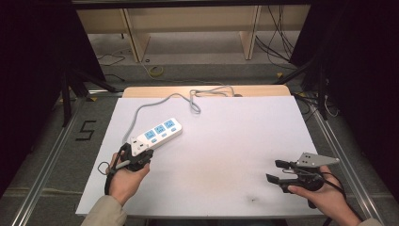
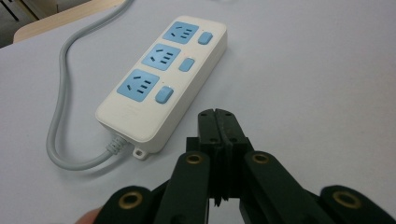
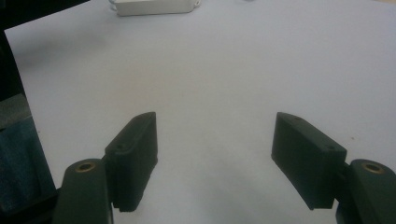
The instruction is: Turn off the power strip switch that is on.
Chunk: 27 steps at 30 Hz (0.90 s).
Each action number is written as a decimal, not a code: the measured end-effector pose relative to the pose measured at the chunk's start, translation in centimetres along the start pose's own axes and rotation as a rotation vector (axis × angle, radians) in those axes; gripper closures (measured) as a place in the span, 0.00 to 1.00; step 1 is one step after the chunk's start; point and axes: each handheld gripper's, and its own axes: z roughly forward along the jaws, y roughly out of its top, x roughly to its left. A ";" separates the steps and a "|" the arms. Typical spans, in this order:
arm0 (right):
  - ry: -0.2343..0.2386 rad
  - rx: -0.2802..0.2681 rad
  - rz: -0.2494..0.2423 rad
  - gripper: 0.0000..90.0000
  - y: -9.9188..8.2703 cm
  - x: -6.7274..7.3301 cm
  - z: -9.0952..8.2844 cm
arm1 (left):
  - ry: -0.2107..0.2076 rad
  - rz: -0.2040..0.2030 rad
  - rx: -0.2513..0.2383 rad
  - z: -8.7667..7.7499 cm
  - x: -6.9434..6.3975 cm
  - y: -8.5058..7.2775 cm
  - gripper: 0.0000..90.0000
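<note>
Left tongs (image 2: 219,122) closed beside power strip (image 2: 161,79); right tongs (image 3: 215,158) wide apart, empty

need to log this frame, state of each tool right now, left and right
left tool: closed, holding nothing, tips just short of the power strip.
right tool: open, empty, over the bare table.

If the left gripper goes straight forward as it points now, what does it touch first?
Probably the power strip: the shut left gripper points at its near cable end, though it may slide past the strip's right edge.
</note>
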 end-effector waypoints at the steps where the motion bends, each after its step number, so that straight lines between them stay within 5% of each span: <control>1: 0.000 0.002 0.000 0.35 0.0 0.0 0.0 | 0.002 -0.003 -0.001 0.1 0.1 0.1 1.00; 27: 0.002 0.004 0.003 0.35 0.0 0.0 0.1 | 0.016 -0.001 0.041 3.1 0.5 3.1 1.00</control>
